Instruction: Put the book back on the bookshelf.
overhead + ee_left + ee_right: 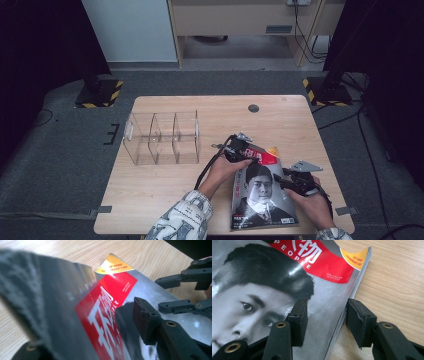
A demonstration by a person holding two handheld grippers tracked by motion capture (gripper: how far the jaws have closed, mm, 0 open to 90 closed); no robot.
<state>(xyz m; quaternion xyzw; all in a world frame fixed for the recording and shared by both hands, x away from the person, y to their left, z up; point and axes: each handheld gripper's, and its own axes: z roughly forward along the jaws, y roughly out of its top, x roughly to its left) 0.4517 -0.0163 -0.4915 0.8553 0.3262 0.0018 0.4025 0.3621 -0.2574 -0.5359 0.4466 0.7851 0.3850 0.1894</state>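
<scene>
A pale wood-grain table [165,185] with rounded corners carries two things. One is a clear plastic organiser [162,137], a long box split by upright dividers into three compartments, standing on the left half with bare wood all round it. The other is a single glossy magazine [262,192], a thin rectangular stack of pages with a grey portrait cover, a red title band and a yellow corner flash, lying at the right front with its near edge close to the table's front edge. Open wood runs beyond it to the far edge, and a narrow strip lies to its right.

The left gripper [239,150], black and jointed, sits at the magazine's top left corner. In the left gripper view one rough pad is pressed against the cover's edge and the other stands off above the page, so the jaws look parted around it, though the blur there makes the grip hard to judge.

The right gripper [325,321] straddles the magazine's right edge, jaws spread, one pad over the cover and one over bare wood.
</scene>
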